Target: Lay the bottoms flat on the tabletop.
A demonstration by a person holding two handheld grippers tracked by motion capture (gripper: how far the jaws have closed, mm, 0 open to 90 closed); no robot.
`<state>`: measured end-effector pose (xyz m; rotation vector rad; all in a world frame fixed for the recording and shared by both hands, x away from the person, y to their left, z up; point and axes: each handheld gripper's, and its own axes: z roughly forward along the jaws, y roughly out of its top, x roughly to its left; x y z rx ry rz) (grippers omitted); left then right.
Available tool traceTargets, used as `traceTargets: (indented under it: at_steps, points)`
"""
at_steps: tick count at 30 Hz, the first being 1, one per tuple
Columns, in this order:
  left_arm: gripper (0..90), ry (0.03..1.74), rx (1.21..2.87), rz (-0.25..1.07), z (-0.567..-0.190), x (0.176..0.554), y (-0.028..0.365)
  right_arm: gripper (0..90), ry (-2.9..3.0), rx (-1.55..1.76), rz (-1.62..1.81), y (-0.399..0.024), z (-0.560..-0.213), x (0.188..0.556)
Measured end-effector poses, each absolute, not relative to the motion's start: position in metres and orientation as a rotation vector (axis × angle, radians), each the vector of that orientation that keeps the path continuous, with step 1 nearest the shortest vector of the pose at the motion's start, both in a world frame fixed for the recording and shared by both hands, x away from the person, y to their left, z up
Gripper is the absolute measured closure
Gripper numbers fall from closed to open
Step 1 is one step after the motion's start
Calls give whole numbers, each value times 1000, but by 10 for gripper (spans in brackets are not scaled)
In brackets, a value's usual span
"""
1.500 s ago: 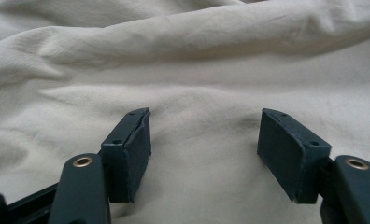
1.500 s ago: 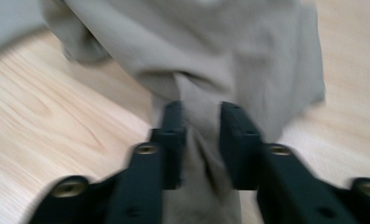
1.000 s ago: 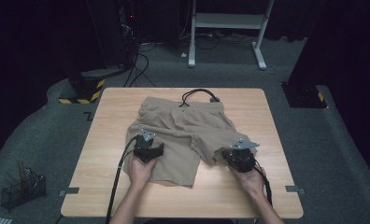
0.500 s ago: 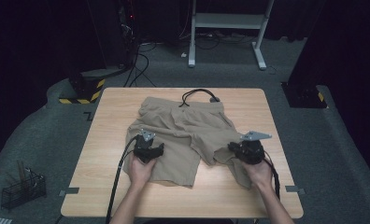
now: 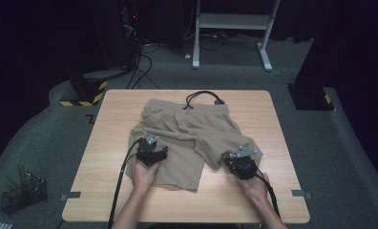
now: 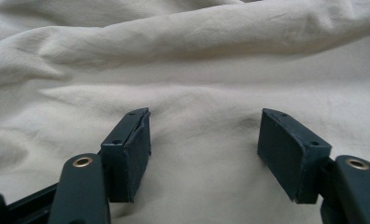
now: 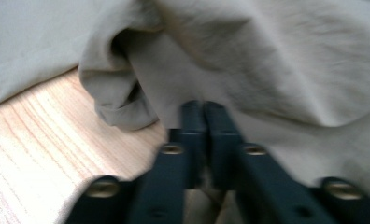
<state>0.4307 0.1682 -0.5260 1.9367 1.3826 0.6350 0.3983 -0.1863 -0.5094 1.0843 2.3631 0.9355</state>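
Note:
Beige shorts (image 5: 192,129) lie spread on the wooden table (image 5: 273,119), waistband at the far side with a black drawstring (image 5: 201,95). My left gripper (image 5: 152,149) rests on the left leg, open; in the left gripper view its jaws stand wide apart (image 6: 204,135) over flat cloth (image 6: 197,70), with nothing pinched. My right gripper (image 5: 242,160) sits at the hem of the right leg. Its jaws have just closed, and in the right gripper view the tips (image 7: 202,109) meet on a bunched fold of the shorts (image 7: 290,60).
Bare wood (image 7: 43,149) lies left of the right leg's hem. On the floor stand a wire basket (image 5: 22,193) at the lower left, a black-and-yellow base (image 5: 87,90) with cables beyond the table's far left corner, and a white frame (image 5: 230,24) at the back.
The right gripper lifted a little to the right half a second ago, then came back down onto the right leg's hem. The left gripper has stayed where it was.

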Motion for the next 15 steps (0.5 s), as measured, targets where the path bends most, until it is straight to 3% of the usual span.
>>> traceTargets:
  at_steps: [7,11,13,15]
  points:
    - [345,1383,1937,635,-526,431,168,894,2302,1099,1069,-214,-478,400]
    - [345,1381,1938,638,-526,431,168,634,2373,1067,1038,-205,-489,393]
    - [345,1383,1936,635,-526,431,168,588,2392,1084,995,-201,-502,394]
    - [345,1383,1937,635,-526,431,168,620,2404,1128,973,-200,-512,399]
